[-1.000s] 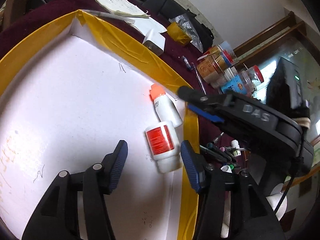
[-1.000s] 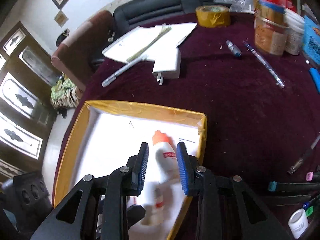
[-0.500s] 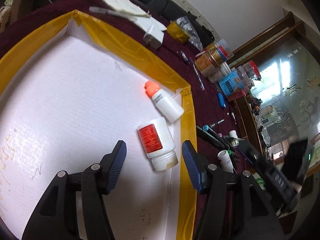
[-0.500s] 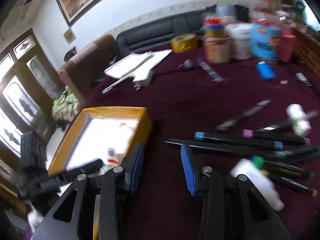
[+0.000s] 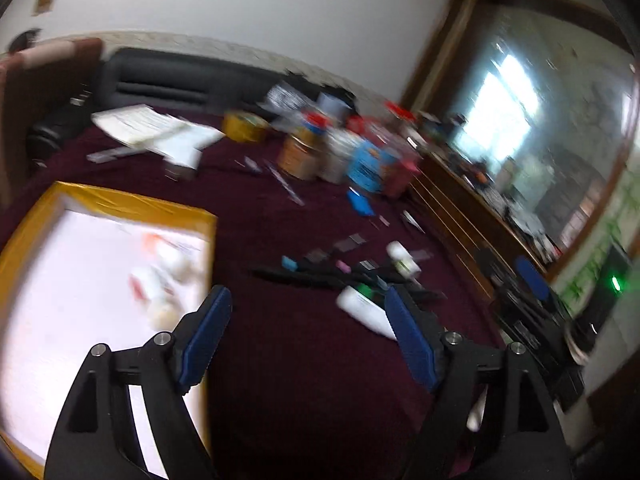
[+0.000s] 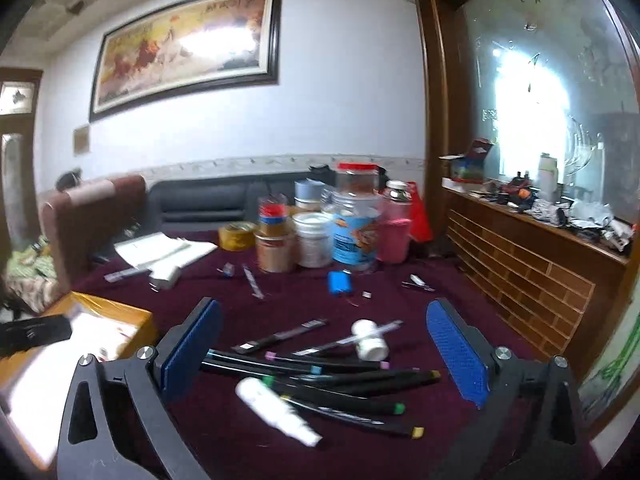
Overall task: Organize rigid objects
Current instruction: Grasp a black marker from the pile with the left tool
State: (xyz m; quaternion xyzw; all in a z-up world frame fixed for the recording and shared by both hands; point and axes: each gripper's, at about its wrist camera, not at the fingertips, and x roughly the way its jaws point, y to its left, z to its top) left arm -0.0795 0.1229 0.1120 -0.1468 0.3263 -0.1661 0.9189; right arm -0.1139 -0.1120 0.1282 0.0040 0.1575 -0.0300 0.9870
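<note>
We count two bottles [image 5: 160,280] lying in the yellow-edged tray [image 5: 132,206] and roughly eight markers [image 6: 320,384] heaped on the maroon cloth [image 6: 400,292]. Both grippers – left [image 5: 308,328], right [image 6: 324,356] – have just been opening and gape wide, nothing between the jaws. A second ago they hung over the tray – now both face the marker heap.

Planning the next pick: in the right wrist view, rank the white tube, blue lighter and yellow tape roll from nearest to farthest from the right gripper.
1. White tube: lying between the open fingers of the right gripper, low.
2. Blue lighter: mid-table, ahead.
3. Yellow tape roll: far back, left of the jars.
</note>
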